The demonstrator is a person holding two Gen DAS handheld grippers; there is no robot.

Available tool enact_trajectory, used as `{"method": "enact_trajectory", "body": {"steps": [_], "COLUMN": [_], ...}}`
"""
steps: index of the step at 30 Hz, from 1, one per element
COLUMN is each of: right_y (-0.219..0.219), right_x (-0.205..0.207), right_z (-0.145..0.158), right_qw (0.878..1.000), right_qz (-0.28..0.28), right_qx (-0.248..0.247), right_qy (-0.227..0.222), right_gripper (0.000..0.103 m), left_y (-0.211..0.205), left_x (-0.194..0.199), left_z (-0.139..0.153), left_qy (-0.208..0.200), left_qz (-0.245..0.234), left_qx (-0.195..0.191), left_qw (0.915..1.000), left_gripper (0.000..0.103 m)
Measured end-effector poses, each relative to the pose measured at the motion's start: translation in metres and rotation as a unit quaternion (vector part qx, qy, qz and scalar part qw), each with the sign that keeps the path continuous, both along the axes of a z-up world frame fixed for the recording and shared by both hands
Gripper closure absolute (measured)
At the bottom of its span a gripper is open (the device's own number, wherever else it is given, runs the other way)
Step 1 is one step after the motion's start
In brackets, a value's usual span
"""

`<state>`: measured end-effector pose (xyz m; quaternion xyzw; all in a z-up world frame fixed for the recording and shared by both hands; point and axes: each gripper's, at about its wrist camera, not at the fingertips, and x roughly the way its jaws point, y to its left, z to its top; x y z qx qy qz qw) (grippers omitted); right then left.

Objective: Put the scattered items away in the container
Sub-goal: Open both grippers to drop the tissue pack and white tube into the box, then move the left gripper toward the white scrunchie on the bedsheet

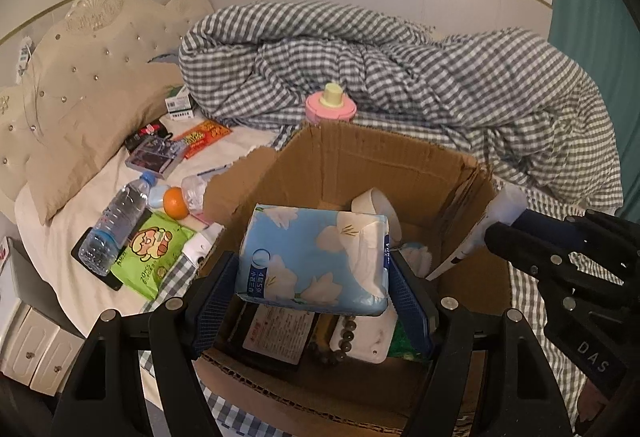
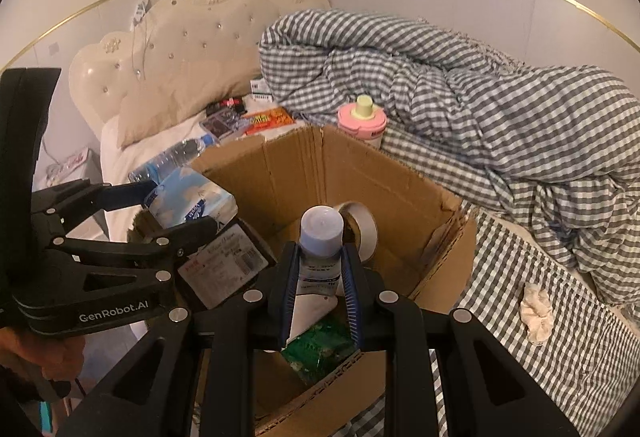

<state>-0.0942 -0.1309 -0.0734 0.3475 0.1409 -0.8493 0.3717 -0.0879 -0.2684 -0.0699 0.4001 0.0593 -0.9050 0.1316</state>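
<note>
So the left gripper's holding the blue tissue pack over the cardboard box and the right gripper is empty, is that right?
Not quite. The right gripper is not empty: the right wrist view shows it shut on a white tube. The left gripper does hold the blue tissue pack over the cardboard box.

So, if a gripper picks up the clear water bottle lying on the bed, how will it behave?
The water bottle lies on its side, so a push probably rolls it. It looks nearly empty, so likely light; its thin clear plastic may dent.

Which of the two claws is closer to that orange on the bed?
Left. The left gripper, holding the tissue pack, is beside the orange; the right gripper is across the cardboard box.
</note>
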Motion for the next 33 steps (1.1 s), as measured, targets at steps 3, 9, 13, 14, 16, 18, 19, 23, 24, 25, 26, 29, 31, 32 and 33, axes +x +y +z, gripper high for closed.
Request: {"method": "enact_trajectory", "body": {"steps": [3,9,13,14,16,18,19,23,24,25,26,29,31,32,33], "right_y": [-0.003,-0.002,0.006,0.007,0.010,0.015,0.018,0.030,0.034,0.038,0.040,0.052,0.061,0.066,0.070], "right_x": [-0.003,-0.005,-0.004,-0.004,-0.004,-0.003,-0.002,-0.001,0.000,0.001,0.002,0.004,0.006,0.006,0.007], "right_z": [-0.008,-0.012,-0.005,-0.003,0.000,0.003,0.006,0.014,0.017,0.020,0.022,0.029,0.032,0.034,0.036], "right_qw": [1.000,1.000,1.000,1.000,0.999,0.999,0.999,0.998,0.998,0.997,0.997,0.995,0.994,0.994,0.993], "right_qz": [0.000,-0.011,-0.023,-0.025,-0.029,-0.035,-0.038,-0.048,-0.050,-0.053,-0.056,-0.067,-0.076,-0.079,-0.082], "right_qx": [0.010,0.010,-0.006,-0.006,-0.006,-0.010,-0.012,-0.018,-0.020,-0.022,-0.023,-0.026,-0.028,-0.029,-0.029], "right_qy": [-0.007,-0.003,0.012,0.016,0.023,0.029,0.031,0.040,0.044,0.048,0.052,0.065,0.072,0.074,0.076], "right_gripper": [0.082,0.029,0.021,0.021,0.021,0.021,0.021,0.018,0.017,0.017,0.017,0.016,0.015,0.015,0.014], "left_y": [-0.002,-0.009,-0.012,-0.012,-0.010,-0.008,-0.007,0.002,0.004,0.006,0.009,0.019,0.027,0.031,0.034], "left_x": [-0.003,-0.006,-0.002,-0.002,-0.002,-0.002,-0.002,-0.002,-0.001,-0.001,-0.001,-0.001,-0.001,-0.001,0.000], "left_z": [-0.006,-0.015,-0.007,-0.005,0.000,0.004,0.006,0.013,0.014,0.016,0.017,0.022,0.028,0.030,0.032], "left_qy": [-0.009,-0.020,0.001,0.003,0.008,0.013,0.016,0.021,0.022,0.024,0.026,0.030,0.036,0.040,0.043], "left_qz": [0.001,0.017,0.022,0.023,0.026,0.026,0.025,0.022,0.021,0.020,0.018,0.013,0.008,0.006,0.004], "left_qx": [0.004,0.015,0.021,0.019,0.011,0.010,0.011,0.006,0.005,0.003,0.003,-0.005,-0.012,-0.013,-0.014], "left_qw": [1.0000,0.9995,0.9995,0.9996,0.9996,0.9995,0.9995,0.9995,0.9995,0.9995,0.9995,0.9995,0.9992,0.9991,0.9990], "left_gripper": [0.028,0.018,0.011,0.011,0.010,0.010,0.010,0.010,0.010,0.010,0.010,0.008,0.006,0.004,0.003]}}
